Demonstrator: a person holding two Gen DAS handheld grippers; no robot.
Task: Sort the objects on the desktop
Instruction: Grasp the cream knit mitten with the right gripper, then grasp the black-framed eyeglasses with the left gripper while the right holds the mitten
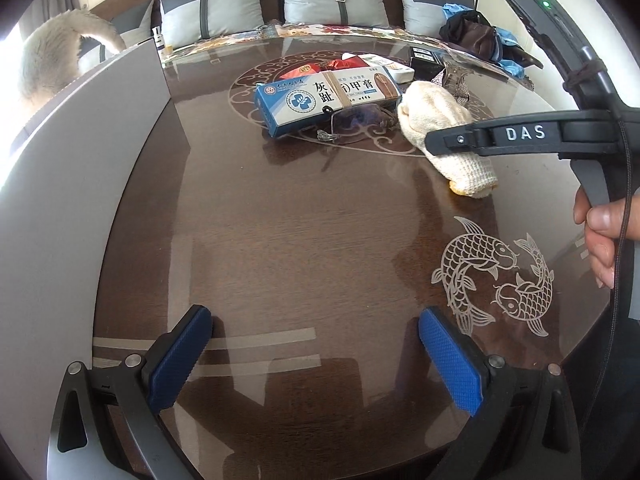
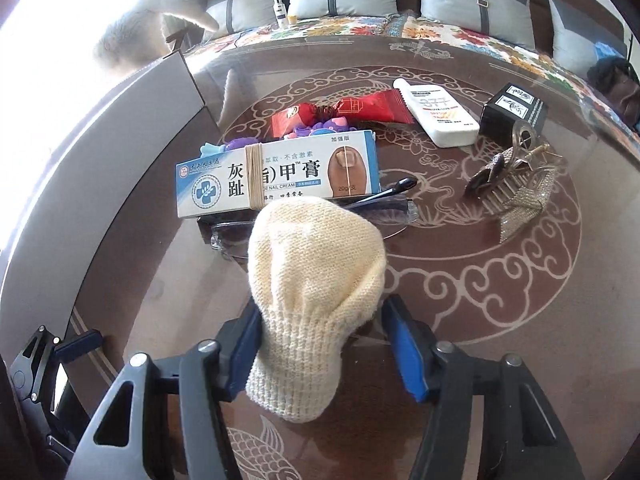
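Note:
A cream knitted glove (image 2: 316, 280) sits between the blue pads of my right gripper (image 2: 324, 344), which is shut on its ribbed cuff; the wide end points away over a pair of glasses (image 2: 228, 236). In the left wrist view the same glove (image 1: 440, 120) hangs across my right gripper (image 1: 434, 140), held by a person's hand (image 1: 600, 236). A blue-and-white nail cream box (image 2: 280, 172) with a rubber band lies just behind. My left gripper (image 1: 316, 360) stands open over bare dark table glass (image 1: 300, 220), nothing between its fingers.
A tall grey carton wall (image 1: 80, 168) runs along the left. Farther back lie red packets (image 2: 360, 108), a purple toy (image 2: 316, 128), a white tube (image 2: 440, 116), a black box (image 2: 514, 108) and a glittery hair clip (image 2: 516, 188). A cushioned sofa (image 1: 320, 0) stands behind.

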